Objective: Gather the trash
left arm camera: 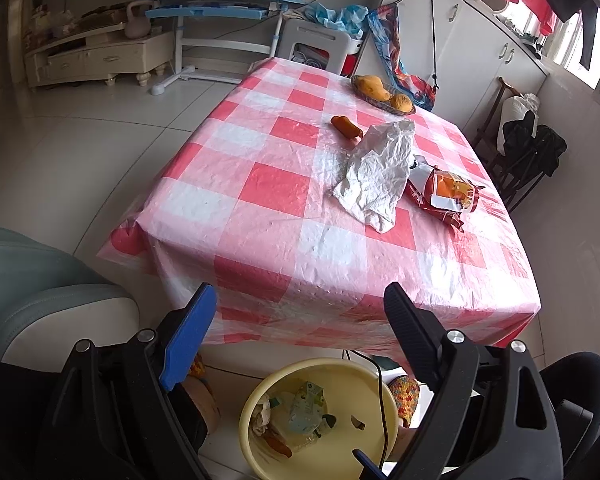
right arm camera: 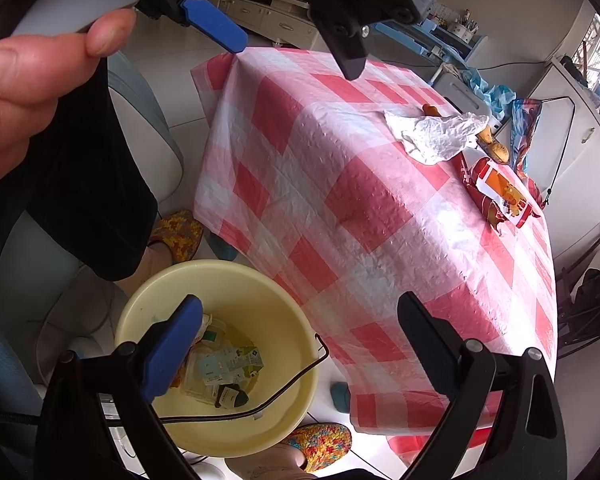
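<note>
A crumpled white paper lies on the red-and-white checked table. Beside it is a red snack wrapper, and an orange sausage-like piece sits further back. On the floor at the table's near edge stands a yellow bucket holding several wrappers. My left gripper hovers open over the table's near edge, empty. My right gripper is open and empty, above the bucket and the table corner.
A basket of yellow fruit sits at the table's far side. A black cable crosses the bucket. Slippered feet flank the bucket, and a hand holds the left gripper. A pale chair stands left, a dark chair right.
</note>
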The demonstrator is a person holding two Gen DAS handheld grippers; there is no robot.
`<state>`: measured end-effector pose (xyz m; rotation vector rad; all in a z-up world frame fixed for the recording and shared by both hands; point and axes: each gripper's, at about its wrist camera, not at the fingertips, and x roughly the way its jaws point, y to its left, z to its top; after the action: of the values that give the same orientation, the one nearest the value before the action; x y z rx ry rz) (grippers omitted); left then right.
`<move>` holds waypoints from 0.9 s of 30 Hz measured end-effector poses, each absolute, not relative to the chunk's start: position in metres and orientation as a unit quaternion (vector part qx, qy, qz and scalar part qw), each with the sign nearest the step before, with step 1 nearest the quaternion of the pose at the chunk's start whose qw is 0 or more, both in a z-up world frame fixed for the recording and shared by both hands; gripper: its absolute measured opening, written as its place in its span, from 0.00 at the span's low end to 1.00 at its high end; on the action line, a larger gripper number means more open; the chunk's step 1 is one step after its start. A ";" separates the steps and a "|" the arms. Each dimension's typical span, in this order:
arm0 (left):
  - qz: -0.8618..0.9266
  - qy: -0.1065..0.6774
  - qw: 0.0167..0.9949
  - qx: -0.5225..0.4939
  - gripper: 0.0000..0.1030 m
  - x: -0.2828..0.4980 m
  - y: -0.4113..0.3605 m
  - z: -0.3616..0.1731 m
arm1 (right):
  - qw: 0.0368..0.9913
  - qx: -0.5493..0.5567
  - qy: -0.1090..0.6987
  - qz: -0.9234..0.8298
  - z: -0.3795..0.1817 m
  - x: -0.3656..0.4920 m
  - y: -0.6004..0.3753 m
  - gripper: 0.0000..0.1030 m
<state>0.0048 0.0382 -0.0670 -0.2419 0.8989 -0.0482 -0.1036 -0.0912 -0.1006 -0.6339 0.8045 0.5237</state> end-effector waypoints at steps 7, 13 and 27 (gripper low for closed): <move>-0.024 0.433 0.894 -0.117 0.80 0.005 0.038 -0.067 | 0.838 -0.303 0.381 0.248 -0.102 -0.104 -0.090 0.91; -0.023 0.433 0.894 -0.116 0.80 0.005 0.038 -0.067 | 0.837 -0.304 0.381 0.249 -0.102 -0.104 -0.089 0.91; -0.025 0.435 0.890 -0.133 0.80 0.006 0.043 -0.067 | 0.847 -0.293 0.368 0.248 -0.091 -0.104 -0.092 0.91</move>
<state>0.0057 0.0432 -0.0672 -0.2754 0.9032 -0.0520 -0.1039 -0.0915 -0.0908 -0.6179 0.7759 0.5238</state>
